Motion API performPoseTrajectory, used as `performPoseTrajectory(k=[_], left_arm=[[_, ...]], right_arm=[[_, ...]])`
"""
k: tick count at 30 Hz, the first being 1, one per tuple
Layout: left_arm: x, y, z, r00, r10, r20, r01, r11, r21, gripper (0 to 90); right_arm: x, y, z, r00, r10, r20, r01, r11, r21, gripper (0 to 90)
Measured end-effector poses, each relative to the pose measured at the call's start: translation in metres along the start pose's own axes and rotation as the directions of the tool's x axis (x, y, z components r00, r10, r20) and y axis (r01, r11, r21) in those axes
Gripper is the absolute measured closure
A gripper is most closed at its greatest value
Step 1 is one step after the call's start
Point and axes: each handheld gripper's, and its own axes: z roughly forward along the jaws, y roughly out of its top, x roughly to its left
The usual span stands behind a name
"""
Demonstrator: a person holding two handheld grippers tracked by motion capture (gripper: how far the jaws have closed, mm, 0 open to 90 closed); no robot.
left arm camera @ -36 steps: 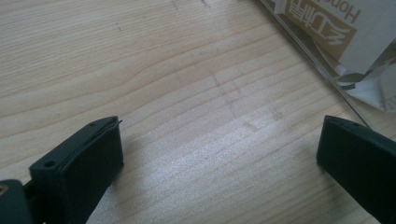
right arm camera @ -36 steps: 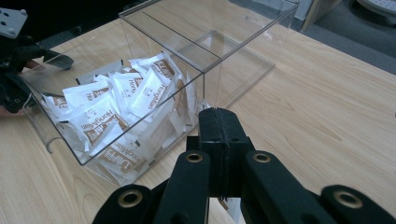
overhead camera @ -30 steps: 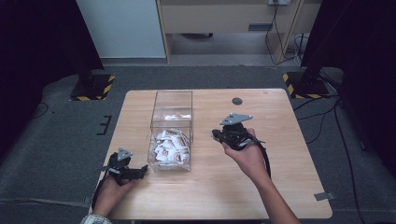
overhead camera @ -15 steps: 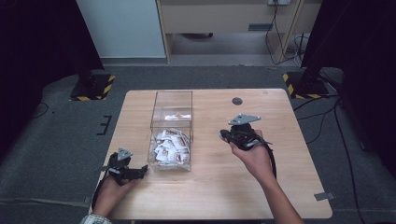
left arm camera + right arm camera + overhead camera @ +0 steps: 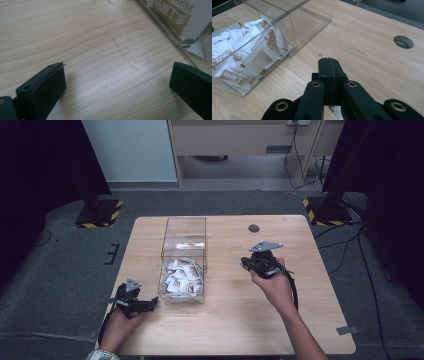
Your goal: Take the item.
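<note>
Light wood table (image 5: 225, 330) on grey carpet, dark curtains either side, and a round cable hole (image 5: 254, 228) near the far edge. The landmark is a clear acrylic box (image 5: 184, 257) left of centre, its near compartment packed with white sachets (image 5: 181, 277). Their brown print partly reads "HongMian" and "Ulife"-ish in the right gripper view, plus some Chinese characters close up in the left gripper view. The left gripper (image 5: 117, 85) sits low on the table just left of the box's near corner, jaws spread wide with bare wood between them. The right gripper (image 5: 329, 65) is held up to the right of the box, jaws pressed together. A tiny white sliver pokes out at the tips, and something white shows under them; can't tell if it's a sachet.
</note>
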Motion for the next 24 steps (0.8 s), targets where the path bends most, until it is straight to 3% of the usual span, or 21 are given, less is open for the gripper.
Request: performPoseTrajectory(k=[24], left_arm=[[0.000, 0.000, 0.000, 1.0000, 0.000, 0.000, 0.000, 1.0000, 0.000, 0.0]], right_arm=[[-0.029, -0.007, 0.021, 0.9953, 0.070, 0.067, -0.071, 0.997, 0.009, 90.0]])
